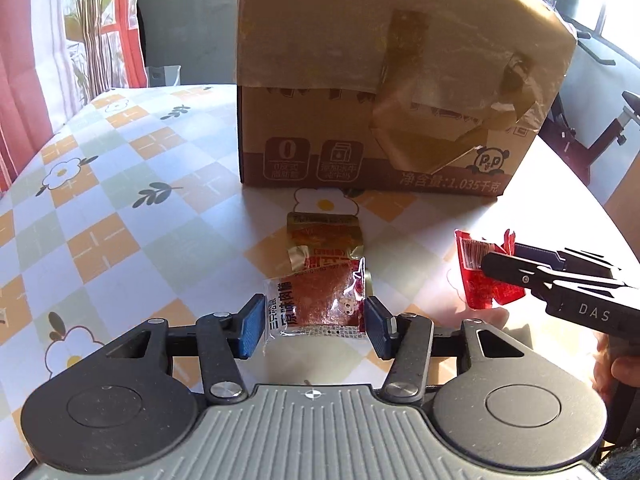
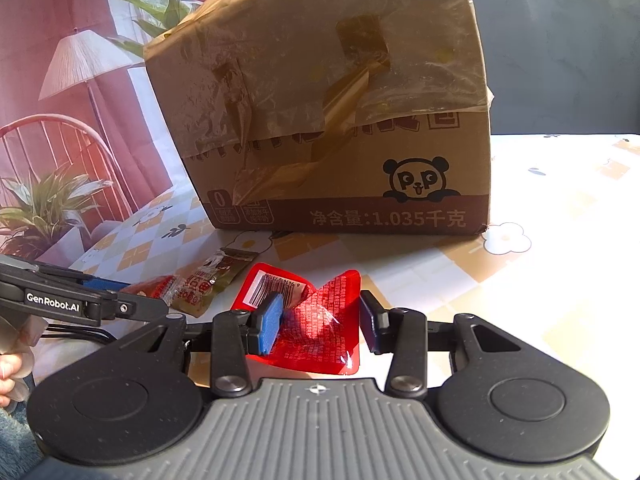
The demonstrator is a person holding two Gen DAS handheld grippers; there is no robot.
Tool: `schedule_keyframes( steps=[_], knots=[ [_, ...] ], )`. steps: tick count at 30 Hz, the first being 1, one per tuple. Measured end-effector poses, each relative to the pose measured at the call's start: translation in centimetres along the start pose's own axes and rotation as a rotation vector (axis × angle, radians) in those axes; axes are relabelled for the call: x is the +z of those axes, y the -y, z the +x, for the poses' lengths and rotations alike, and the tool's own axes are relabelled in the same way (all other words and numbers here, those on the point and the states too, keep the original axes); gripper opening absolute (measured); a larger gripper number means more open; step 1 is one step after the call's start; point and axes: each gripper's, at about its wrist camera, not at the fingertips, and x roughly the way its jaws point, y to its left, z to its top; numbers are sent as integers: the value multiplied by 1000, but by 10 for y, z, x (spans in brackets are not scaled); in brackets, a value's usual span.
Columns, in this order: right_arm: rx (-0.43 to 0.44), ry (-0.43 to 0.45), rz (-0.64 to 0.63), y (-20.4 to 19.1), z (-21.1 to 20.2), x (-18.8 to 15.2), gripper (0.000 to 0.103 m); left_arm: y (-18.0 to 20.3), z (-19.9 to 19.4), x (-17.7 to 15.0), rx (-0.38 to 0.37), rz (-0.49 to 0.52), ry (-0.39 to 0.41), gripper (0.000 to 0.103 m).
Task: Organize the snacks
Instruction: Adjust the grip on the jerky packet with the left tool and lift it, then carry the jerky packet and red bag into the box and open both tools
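Pick-up step: the left gripper [image 1: 314, 316] straddles a clear jerky packet [image 1: 320, 300] at 6 o'clock of the cardboard box [image 1: 360, 80], jaws apart, contact unclear. The right gripper [image 2: 320, 320] pinches a crumpled red packet [image 2: 320, 328]. Next, I judge, lift both toward the box.

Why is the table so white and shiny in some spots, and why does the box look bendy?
Left wrist view: sunlight washes out the tablecloth right of the meat jerky packet. Right wrist view: the same glare bleaches the cloth beside the cardboard box, and the red packet glows. In both views the fisheye lens curves the box's straight edges.
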Motion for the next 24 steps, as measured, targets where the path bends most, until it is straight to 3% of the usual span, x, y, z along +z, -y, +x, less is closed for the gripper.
schedule_keyframes(
  steps=[10,18,24],
  knots=[
    [-22,4,-42,-10,-6,10,44,8,-18,14,-25,56,98,55],
    [-16,219,-131,-23,-50,83,44,16,-65,69,-99,157,338,55],
    [-17,352,-145,-31,-64,142,44,16,-86,125,-131,178,433,56]
  ],
)
